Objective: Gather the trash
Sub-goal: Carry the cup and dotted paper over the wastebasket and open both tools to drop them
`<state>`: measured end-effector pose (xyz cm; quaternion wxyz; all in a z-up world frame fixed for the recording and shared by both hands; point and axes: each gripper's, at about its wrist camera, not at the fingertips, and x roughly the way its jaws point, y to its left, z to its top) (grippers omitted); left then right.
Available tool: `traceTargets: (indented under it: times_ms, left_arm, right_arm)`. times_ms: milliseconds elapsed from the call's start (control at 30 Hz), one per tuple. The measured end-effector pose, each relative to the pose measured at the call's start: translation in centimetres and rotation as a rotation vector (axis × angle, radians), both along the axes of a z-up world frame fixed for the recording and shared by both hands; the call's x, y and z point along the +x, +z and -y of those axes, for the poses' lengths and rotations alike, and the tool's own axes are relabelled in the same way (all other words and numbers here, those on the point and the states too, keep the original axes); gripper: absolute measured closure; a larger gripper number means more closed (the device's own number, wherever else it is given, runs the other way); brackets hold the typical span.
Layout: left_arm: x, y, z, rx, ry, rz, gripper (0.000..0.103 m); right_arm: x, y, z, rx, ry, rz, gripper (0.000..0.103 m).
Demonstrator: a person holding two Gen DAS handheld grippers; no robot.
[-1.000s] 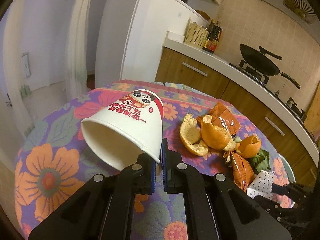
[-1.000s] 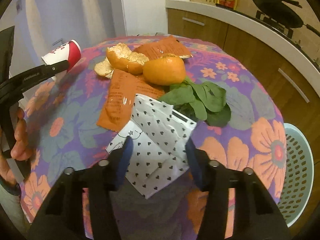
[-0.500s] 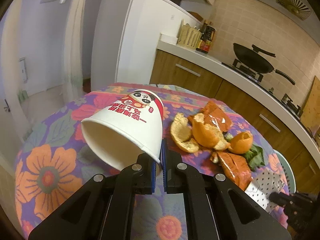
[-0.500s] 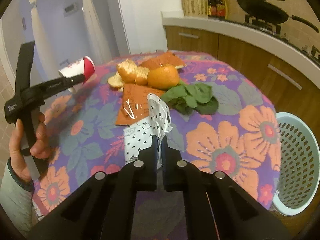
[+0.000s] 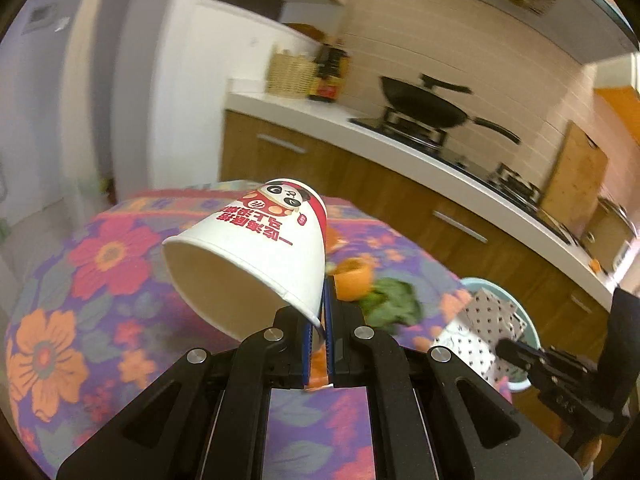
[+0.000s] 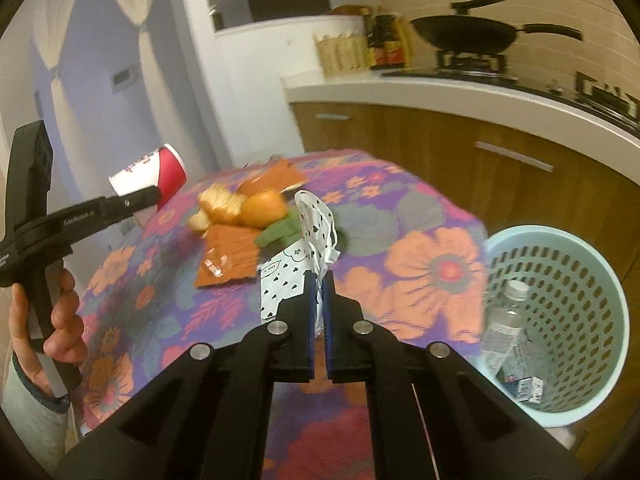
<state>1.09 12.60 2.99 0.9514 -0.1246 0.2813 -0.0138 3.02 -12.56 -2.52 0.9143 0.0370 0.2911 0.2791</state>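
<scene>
Left view: my left tongs [image 5: 318,336] are clamped on the rim of the cup [image 5: 256,254], which lies on its side in the air above the flowered tabletop [image 5: 92,288], mouth toward the camera. Beyond it sit an orange peel [image 5: 352,278] and green leaves [image 5: 394,306]. My right tongs [image 5: 506,350] hold the spotted bag [image 5: 480,328] over the bin [image 5: 524,322].

Right view: my right tongs [image 6: 318,300] are pinched together on the bag [image 6: 310,236], lifted above the tabletop [image 6: 416,264]. The bin [image 6: 560,300], beside the tabletop, holds a bottle [image 6: 504,324]. Peels [image 6: 240,208], a wrapper [image 6: 228,258] and leaves [image 6: 278,234] lie behind the bag. The cup [image 6: 150,176] shows at left.
</scene>
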Motion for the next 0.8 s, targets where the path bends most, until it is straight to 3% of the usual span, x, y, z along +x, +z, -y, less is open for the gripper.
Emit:
traceTargets:
  times_ms: [367, 600, 800]
  left_arm:
    - [5.4, 0.0, 12.5, 0.034, -0.265, -0.034, 0.100]
    - [9.0, -2.3, 20.6, 0.059, -0.426, -0.116, 0.100]
    - [10.9, -4.2, 24.9, 0.061, -0.498, -0.173, 0.100]
  right_arm:
    - [1.7, 0.0, 11.2, 0.076, -0.220, 0.012, 0.101]
    - [3.4, -2.5, 18.0, 0.114, -0.382, -0.063, 0.101]
    - [4.5, -5.1, 19.9, 0.079, -0.443, -0.133, 0.101]
